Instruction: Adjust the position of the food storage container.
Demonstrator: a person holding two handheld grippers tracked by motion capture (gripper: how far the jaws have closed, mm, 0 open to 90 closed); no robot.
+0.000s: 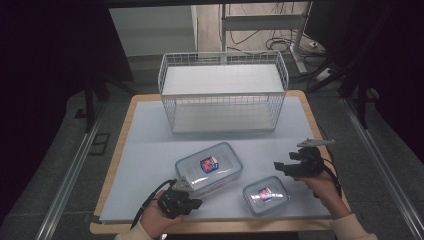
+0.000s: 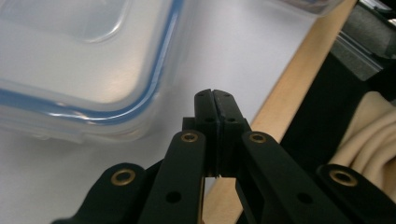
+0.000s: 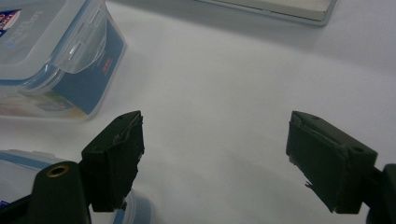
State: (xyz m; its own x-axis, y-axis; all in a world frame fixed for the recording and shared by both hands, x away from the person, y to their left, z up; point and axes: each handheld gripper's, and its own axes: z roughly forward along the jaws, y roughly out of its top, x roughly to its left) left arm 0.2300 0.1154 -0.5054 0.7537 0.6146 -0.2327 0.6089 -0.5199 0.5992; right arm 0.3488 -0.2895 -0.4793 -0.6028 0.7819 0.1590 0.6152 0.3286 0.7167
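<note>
Large clear container [image 1: 209, 167] with a blue-edged lid lies near the middle of the white mat [image 1: 145, 150], and the left gripper [image 1: 196, 203] sits just beside its near left corner, jaws clenched together with nothing between them, the tips over bare mat close to the table's wooden near edge [image 1: 215, 226]. In the left gripper view the box's rounded corner [image 2: 140, 112] lies just left of the closed tips. Right of it lies a smaller lidded container [image 1: 265, 195]. Beyond that, the right gripper [image 1: 278, 166] hovers released, its jaws wide apart over empty mat. A white wire basket [image 1: 223, 92] stands at the far side.
</note>
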